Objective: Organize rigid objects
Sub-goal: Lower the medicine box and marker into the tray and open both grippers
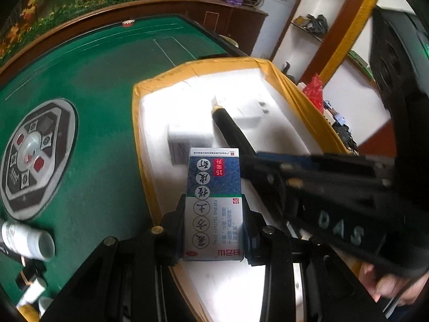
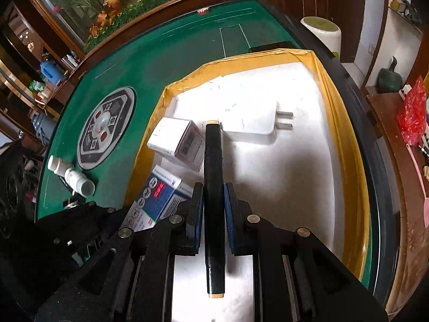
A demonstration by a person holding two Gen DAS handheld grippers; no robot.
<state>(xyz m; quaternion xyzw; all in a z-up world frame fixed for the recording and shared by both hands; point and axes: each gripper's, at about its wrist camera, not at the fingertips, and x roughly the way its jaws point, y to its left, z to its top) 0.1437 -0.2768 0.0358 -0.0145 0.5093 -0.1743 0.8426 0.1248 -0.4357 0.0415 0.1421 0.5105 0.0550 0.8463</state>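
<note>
My left gripper (image 1: 214, 209) is shut on a blue and white medicine box (image 1: 213, 187) and holds it over the near edge of the white foam tray (image 1: 281, 123) with yellow tape on its rim. My right gripper (image 2: 213, 198) is shut on a black marker pen (image 2: 213, 166) with cream ends, above the tray (image 2: 281, 161). In the tray lie a white charger plug (image 2: 254, 123) and a small white box (image 2: 177, 139). The medicine box (image 2: 158, 196) shows at the lower left of the right wrist view. The pen (image 1: 230, 126) and the right gripper (image 1: 321, 187) cross the left wrist view.
The tray sits on a green mahjong table (image 1: 93, 94) with a round centre console (image 1: 34, 155). White pill bottles (image 2: 72, 174) and small items lie on the felt left of the tray. A wooden table rim, shelves and a red bag (image 2: 410, 115) surround the table.
</note>
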